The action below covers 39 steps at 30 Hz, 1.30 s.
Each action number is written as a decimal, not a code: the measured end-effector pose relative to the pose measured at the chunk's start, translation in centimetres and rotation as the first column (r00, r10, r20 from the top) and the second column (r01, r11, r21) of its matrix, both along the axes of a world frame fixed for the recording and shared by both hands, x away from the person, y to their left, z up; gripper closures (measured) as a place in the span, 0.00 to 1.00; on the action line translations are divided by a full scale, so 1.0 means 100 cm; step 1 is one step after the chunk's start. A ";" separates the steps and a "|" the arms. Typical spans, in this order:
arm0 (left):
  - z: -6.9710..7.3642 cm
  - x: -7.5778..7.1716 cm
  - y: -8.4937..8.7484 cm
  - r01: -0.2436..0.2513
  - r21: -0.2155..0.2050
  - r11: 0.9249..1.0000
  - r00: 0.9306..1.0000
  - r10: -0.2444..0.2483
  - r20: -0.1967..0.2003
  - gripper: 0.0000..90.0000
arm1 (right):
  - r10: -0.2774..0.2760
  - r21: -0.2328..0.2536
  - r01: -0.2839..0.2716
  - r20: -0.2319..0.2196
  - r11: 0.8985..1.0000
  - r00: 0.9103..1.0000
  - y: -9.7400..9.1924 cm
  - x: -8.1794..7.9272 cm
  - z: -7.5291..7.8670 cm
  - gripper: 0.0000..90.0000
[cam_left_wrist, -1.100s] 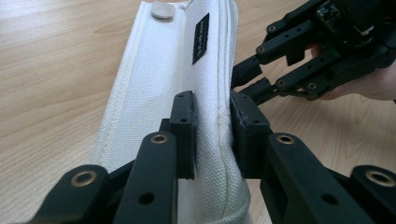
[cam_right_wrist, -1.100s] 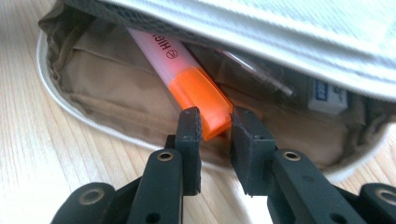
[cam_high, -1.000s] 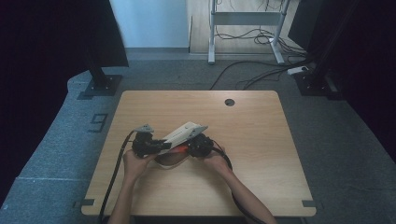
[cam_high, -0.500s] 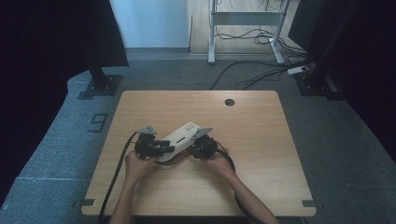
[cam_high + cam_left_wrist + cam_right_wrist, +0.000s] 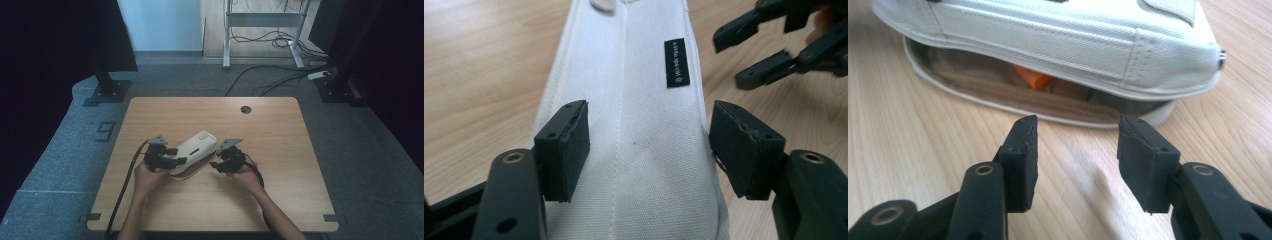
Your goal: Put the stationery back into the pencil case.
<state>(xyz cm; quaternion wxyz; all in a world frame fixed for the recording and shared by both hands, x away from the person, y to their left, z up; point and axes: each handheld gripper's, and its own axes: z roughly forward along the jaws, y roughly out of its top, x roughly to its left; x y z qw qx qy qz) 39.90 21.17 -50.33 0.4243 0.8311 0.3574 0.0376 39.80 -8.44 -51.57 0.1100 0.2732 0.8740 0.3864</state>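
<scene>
A white canvas pouch (image 5: 196, 148) lies slantwise on the wooden table (image 5: 280, 145). In the right gripper view its long side (image 5: 1058, 35) gapes unzipped, with tan lining and something orange (image 5: 1034, 77) inside. My left gripper (image 5: 176, 157) sits at the pouch's near left end. Its jaws have just been opening and now straddle the pouch (image 5: 634, 125) without pressing on it; the left gripper (image 5: 651, 132) is open. My right gripper (image 5: 216, 164) has drawn back to the right of the pouch. Its jaws have also just been opening, and the right gripper (image 5: 1075, 145) stands open with nothing between its pads.
A round cable hole (image 5: 245, 109) sits near the table's far edge. A black label (image 5: 677, 62) is sewn on the pouch's top. The right gripper (image 5: 769, 55) hovers close on the pouch's right side. Black cables trail off the front edge.
Both grippers' jaws have opened. The right gripper has pulled away to the right, off the pouch. The pouch has settled flatter on the table.
</scene>
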 end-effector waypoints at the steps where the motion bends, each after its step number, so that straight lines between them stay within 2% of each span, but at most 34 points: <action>1: -0.001 0.000 -0.001 0.003 0.007 1.000 1.000 -0.003 0.001 0.35 | -0.002 0.000 0.002 0.002 1.000 1.000 -0.003 -0.001 0.001 0.54; 6: -0.004 -0.003 -0.005 0.003 0.031 1.000 1.000 -0.004 0.030 0.34 | -0.023 0.014 0.023 -0.011 1.000 1.000 -0.013 -0.006 0.002 0.51; 10: -0.007 -0.006 -0.006 -0.003 0.035 0.999 0.998 0.001 0.058 0.34 | -0.030 0.018 0.031 -0.018 0.999 0.999 -0.021 -0.008 0.001 0.49; 14: -0.010 -0.012 -0.012 -0.012 0.079 0.997 0.994 0.003 0.110 0.33 | -0.036 0.027 0.037 -0.024 0.999 0.999 -0.028 -0.012 0.003 0.45; 18: -0.009 -0.016 -0.018 -0.027 0.123 0.992 0.989 0.009 0.145 0.32 | -0.049 0.034 0.050 -0.025 0.998 0.999 -0.036 -0.015 0.004 0.43; 24: -0.004 -0.018 -0.015 -0.030 0.099 0.995 0.994 0.019 0.103 0.31 | -0.055 0.029 0.055 -0.001 0.998 0.998 -0.048 -0.019 0.006 0.36; 30: 0.007 -0.024 -0.010 -0.026 0.069 0.997 0.994 0.018 0.109 0.28 | -0.062 0.034 0.061 0.017 0.998 0.998 -0.057 -0.024 0.010 0.31; 36: 0.017 -0.032 -0.005 -0.022 0.095 0.995 0.993 0.010 0.121 0.22 | -0.072 0.030 0.071 0.038 0.997 0.997 -0.064 -0.031 0.017 0.26; 39: 0.021 -0.035 0.000 -0.020 0.082 0.996 0.992 0.009 0.126 0.21 | -0.071 0.019 0.071 0.050 0.997 0.996 -0.066 -0.035 0.020 0.22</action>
